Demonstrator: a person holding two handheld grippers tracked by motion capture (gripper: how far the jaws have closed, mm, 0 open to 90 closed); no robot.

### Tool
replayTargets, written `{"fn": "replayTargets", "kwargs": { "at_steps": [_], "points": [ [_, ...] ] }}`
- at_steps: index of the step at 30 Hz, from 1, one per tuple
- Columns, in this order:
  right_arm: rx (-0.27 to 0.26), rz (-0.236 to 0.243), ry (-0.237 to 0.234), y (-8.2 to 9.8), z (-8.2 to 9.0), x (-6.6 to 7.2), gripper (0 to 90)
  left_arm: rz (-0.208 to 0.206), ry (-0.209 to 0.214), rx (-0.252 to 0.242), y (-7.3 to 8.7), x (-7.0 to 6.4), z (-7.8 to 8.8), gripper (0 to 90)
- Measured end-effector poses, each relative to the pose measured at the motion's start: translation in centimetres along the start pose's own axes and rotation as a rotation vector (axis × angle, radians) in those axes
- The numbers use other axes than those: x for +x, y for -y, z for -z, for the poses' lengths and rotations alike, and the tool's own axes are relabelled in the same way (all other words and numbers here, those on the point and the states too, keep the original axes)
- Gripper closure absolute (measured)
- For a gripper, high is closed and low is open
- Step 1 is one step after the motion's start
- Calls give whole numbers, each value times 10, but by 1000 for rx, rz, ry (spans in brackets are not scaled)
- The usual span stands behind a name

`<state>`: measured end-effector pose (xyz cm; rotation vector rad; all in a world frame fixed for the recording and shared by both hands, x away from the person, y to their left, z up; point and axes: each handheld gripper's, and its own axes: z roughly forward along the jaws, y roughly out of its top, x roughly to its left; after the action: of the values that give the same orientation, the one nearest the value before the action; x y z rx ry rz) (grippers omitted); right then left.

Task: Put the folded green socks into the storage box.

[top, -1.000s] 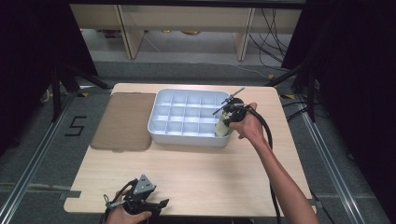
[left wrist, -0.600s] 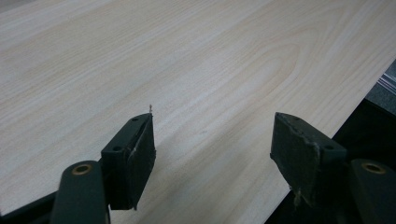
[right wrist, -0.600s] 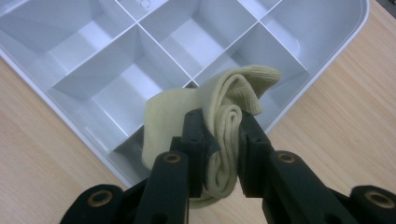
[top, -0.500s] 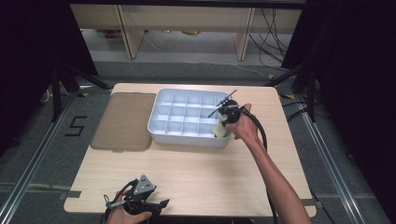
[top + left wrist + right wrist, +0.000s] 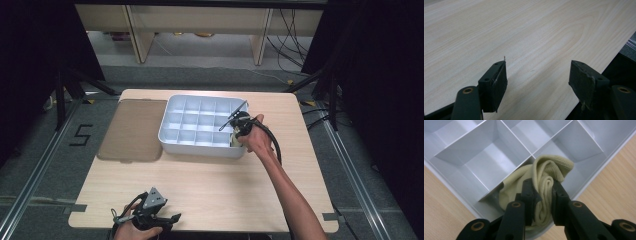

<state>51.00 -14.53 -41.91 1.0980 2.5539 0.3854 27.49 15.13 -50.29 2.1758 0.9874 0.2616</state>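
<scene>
The right tongs (image 5: 542, 195) pinch a rolled, pale yellow cloth (image 5: 544, 182), their jaws nearly closed on its thick middle fold. The cloth sits partly inside the near right corner compartment of the white divided tray (image 5: 172, 135), with its upper end poking above the dividers. The step looks like tucking the cloth down into that one cell. To do it well, the grip should stay firm until the bundle is seated below the thin partition walls, pressing straight down so no fold drapes over into a neighbouring cell, and only then let go.

The cloth is soft, with a fine waffle-like weave, and it bunches easily; the tray is smooth, hard plastic with sharp, straight partitions. The surface (image 5: 210, 185) is light wood-grain laminate, and a flat brown lid-like panel (image 5: 132, 130) lies just left of the tray.

The left tongs (image 5: 537, 77) rest near the front edge, jaws wide apart and holding nothing.
</scene>
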Motion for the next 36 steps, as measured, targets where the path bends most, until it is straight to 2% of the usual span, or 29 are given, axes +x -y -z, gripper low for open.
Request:
{"fn": "replayTargets", "kwargs": {
  "at_steps": [1, 3, 6, 7, 15, 16, 17, 24, 31, 36],
  "points": [
    [0, 0, 0, 0, 0, 0, 764, 13, 16, -3, 0, -1, 0, 301],
    [2, -3, -2, 0, -3, 2, 764, 14, 15, -4, 0, -1, 0, 301],
    [5, 4, 0, 0, -7, 3, 764, 7, 16, -2, 0, 0, 1, 301],
    [5, 4, 0, 0, -7, 3, 764, -8, 13, -3, 0, 0, 1, 301],
    [18, 1, -5, 3, -14, 3, 764, 0, 9, -5, 0, -1, 0, 301],
    [17, 4, -6, 3, -15, 2, 764, -18, 13, 5, 0, 0, 1, 301],
    [17, 4, -6, 3, -15, 2, 764, -8, 4, -2, 0, 0, 1, 301],
    [37, 8, -1, 9, -27, 3, 766, -3, 22, 2, 0, -1, 1, 301],
    [40, 16, -5, 8, -27, 3, 765, -8, 12, 2, 0, 0, 0, 301],
    [35, 3, -18, 8, -26, 2, 744, -7, 19, -3, 0, 0, 1, 301]
  ]
}}
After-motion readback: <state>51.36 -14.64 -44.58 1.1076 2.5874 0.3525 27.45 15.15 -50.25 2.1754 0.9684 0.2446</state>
